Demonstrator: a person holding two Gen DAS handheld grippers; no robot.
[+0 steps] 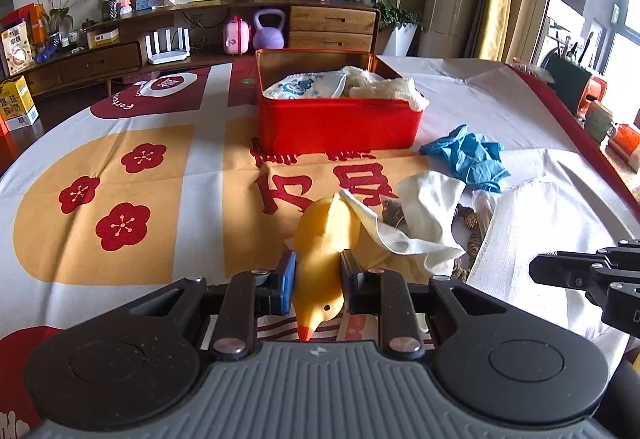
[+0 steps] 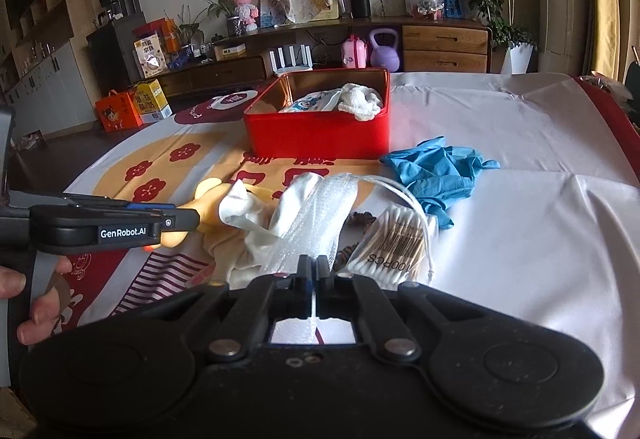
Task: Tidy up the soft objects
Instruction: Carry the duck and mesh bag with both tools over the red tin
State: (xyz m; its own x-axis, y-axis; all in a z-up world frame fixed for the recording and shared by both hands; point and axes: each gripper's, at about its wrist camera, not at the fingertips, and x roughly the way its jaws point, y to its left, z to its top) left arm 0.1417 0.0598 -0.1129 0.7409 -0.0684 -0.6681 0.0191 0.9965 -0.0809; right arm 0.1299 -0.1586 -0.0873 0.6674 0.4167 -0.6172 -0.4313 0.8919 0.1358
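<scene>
Printed tablecloth bears red tin; left jaws clamp yellow duck, right jaws pinch foam sheet.

Daylight enters from the window at three o'clock, blown out to white glare. The white cloth on the bench is bright on that side, while the room toward nine o'clock is dimmer and warmer. Fisheye distortion bends the edges. Focus is sharp mid-frame; shadows are soft.
</scene>
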